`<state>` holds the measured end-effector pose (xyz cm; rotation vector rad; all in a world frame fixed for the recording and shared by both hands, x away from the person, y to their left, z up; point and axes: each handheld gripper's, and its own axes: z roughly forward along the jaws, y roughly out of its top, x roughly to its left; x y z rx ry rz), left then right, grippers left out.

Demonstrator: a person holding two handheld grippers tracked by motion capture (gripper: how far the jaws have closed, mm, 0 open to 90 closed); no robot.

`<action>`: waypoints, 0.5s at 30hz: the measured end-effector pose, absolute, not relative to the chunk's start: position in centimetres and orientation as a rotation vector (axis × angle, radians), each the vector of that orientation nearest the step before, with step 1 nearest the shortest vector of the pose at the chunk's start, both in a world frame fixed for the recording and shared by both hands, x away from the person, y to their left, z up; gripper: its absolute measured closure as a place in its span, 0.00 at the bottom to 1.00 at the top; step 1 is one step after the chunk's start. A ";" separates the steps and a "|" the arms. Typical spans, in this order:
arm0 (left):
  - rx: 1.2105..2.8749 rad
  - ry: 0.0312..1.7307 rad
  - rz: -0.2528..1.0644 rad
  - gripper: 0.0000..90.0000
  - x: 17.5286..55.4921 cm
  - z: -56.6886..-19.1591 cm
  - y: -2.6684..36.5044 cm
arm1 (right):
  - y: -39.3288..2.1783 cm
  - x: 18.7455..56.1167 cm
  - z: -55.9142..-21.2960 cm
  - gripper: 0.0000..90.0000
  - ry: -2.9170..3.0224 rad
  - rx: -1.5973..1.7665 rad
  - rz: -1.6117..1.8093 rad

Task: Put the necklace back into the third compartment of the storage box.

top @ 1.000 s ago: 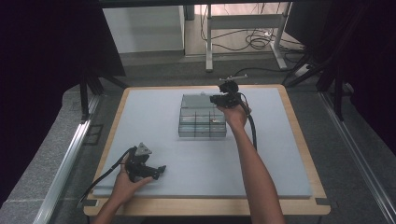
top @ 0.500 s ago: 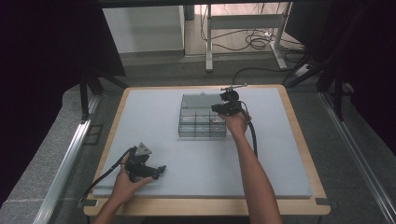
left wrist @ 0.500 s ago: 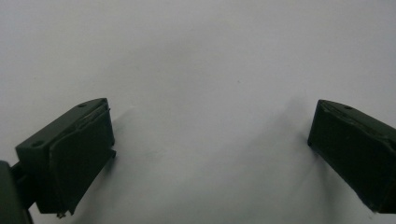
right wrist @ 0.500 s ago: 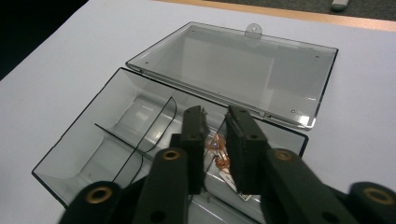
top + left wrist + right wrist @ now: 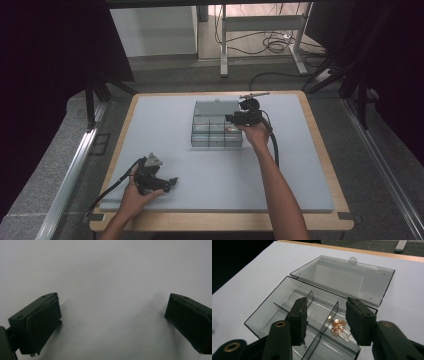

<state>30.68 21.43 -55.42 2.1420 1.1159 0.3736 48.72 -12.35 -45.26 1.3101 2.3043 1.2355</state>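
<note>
The right gripper hangs over the open clear box, jaws just parting, nothing between them; copper bits lie just below. The left gripper rests wide apart on the mat

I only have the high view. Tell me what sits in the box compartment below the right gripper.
Observer: In the right gripper view, small copper-coloured pieces with a white tag lie in one compartment of the clear plastic box.
Operator: Report the fingers there.
Observer: The right gripper has just been opening. Its fingers stand apart over a divider and the copper pieces, pressing on nothing.
Operator: Now the other side.
Observer: The left gripper is open over bare white mat, with nothing between its fingers.
</note>
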 end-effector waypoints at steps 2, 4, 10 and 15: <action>2.142 1.116 0.374 0.00 30.7 -55.4 21.4 | -12.7 48.2 -45.2 0.51 2.301 1.309 1.254; 2.143 1.116 0.374 0.00 30.7 -55.4 21.4 | -13.1 47.5 -44.9 0.49 2.288 1.309 1.285; 2.143 1.116 0.374 0.00 30.7 -55.4 21.4 | -14.9 44.8 -44.5 0.42 2.273 1.284 1.296; 2.143 1.116 0.374 0.00 30.7 -55.4 21.4 | -17.4 42.0 -44.5 0.39 2.274 1.256 1.303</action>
